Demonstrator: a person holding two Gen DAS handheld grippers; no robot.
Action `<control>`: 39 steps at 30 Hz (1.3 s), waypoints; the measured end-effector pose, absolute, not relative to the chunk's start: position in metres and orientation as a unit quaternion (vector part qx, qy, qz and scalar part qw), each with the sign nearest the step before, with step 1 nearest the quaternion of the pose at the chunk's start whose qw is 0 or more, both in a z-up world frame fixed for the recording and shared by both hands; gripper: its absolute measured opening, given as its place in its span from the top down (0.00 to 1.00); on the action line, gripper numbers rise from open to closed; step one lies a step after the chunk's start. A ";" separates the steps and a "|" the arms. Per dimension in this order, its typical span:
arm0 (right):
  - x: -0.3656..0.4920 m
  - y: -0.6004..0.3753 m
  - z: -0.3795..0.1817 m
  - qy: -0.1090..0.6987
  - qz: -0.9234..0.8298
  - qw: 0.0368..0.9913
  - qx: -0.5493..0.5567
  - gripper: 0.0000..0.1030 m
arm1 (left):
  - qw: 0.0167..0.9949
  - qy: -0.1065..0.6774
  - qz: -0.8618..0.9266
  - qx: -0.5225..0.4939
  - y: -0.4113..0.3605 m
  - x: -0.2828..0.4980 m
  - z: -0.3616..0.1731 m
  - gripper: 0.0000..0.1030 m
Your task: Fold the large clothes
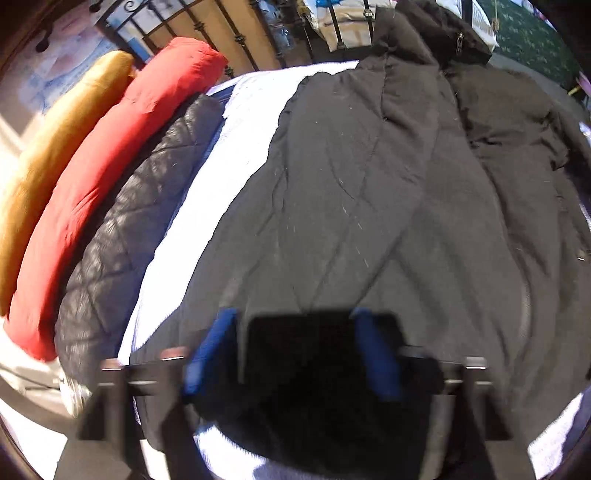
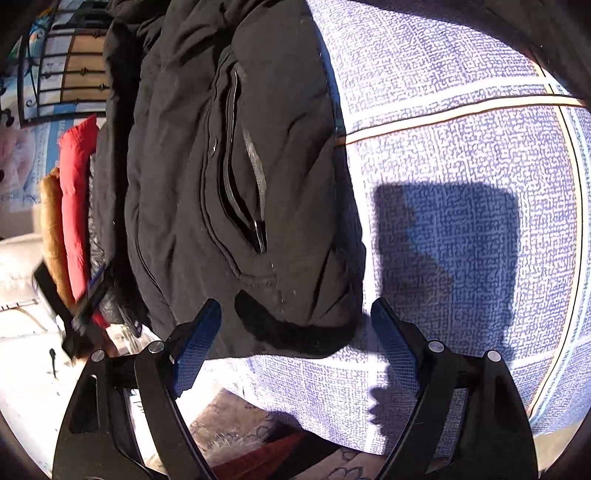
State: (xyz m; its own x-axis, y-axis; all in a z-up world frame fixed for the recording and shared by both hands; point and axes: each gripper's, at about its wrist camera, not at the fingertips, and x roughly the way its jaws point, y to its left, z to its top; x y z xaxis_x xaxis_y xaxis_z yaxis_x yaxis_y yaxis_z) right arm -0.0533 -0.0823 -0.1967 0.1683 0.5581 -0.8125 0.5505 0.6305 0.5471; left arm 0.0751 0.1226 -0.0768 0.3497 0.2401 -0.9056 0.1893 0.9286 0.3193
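Note:
A large black padded jacket (image 1: 369,184) lies spread over a bed with a blue-and-white woven cover (image 1: 251,110). My left gripper (image 1: 295,350) hangs over the jacket's near edge. Its blue pads stand partly apart, and a dark patch of fabric or shadow fills the gap, blurred. In the right wrist view the jacket (image 2: 221,184) shows a zipped pocket and a dark fuzzy cuff (image 2: 295,332). My right gripper (image 2: 295,332) is open with that cuff lying between its fingers, untouched. The left gripper (image 2: 86,299) shows at the far left of that view.
A red cushion (image 1: 129,147), a tan cushion (image 1: 55,147) and a dark quilted garment (image 1: 129,221) line the bed's left side. A black metal headboard (image 1: 221,33) stands behind. Bare bedcover (image 2: 461,147) lies right of the jacket. A patterned rug (image 2: 258,443) shows below the bed edge.

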 end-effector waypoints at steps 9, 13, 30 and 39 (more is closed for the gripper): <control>-0.075 -0.106 -0.179 0.629 0.002 0.648 0.429 0.20 | 0.839 0.521 0.101 0.122 0.197 0.199 -0.004 0.90; -0.077 -0.110 -0.184 0.630 -0.002 0.636 0.446 0.20 | 0.846 0.500 0.154 0.105 0.240 0.254 0.034 0.69; -0.064 -0.123 -0.195 0.609 0.004 0.620 0.495 0.20 | 0.799 0.593 -0.099 0.003 0.242 0.097 -0.019 0.10; -0.036 -0.089 -0.211 0.646 0.035 0.607 0.461 0.20 | 0.738 0.666 -0.078 -0.078 0.258 0.056 -0.100 0.11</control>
State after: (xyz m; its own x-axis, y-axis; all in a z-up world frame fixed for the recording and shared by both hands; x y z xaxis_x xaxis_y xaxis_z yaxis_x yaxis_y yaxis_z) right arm -0.0355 -0.0888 -0.2109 0.1619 0.6387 -0.7523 0.5543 0.5719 0.6048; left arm 0.0564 0.2577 -0.0996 0.1015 -0.2194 -0.9703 0.0113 0.9756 -0.2194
